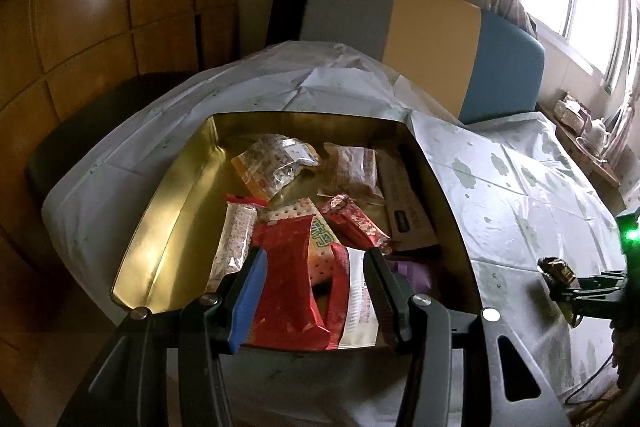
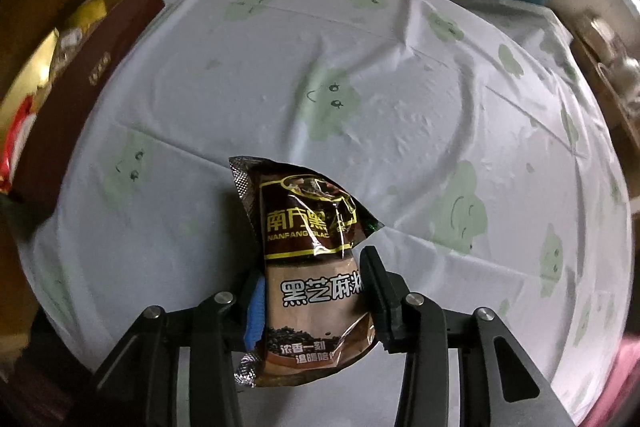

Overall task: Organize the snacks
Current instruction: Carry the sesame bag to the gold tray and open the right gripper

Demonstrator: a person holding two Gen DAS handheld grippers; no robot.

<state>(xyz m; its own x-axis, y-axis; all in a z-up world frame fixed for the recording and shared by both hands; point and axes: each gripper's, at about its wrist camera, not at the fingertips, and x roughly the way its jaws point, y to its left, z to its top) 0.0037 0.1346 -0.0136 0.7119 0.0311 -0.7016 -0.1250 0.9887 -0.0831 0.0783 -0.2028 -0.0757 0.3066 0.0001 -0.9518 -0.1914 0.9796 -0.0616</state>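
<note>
Clearly, right gripper (image 2: 316, 291) jaws clamp brown sachet (image 2: 310, 267) reading "NANFANG BLAC".

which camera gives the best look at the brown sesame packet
The right wrist view: the brown sesame packet fills the centre, label readable, between the right gripper fingers. The left wrist view shows only a small dark glimpse at its right edge.

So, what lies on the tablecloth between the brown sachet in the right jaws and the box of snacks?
Nothing. In the right wrist view, the tablecloth is bare between the brown sachet and the box.
</note>
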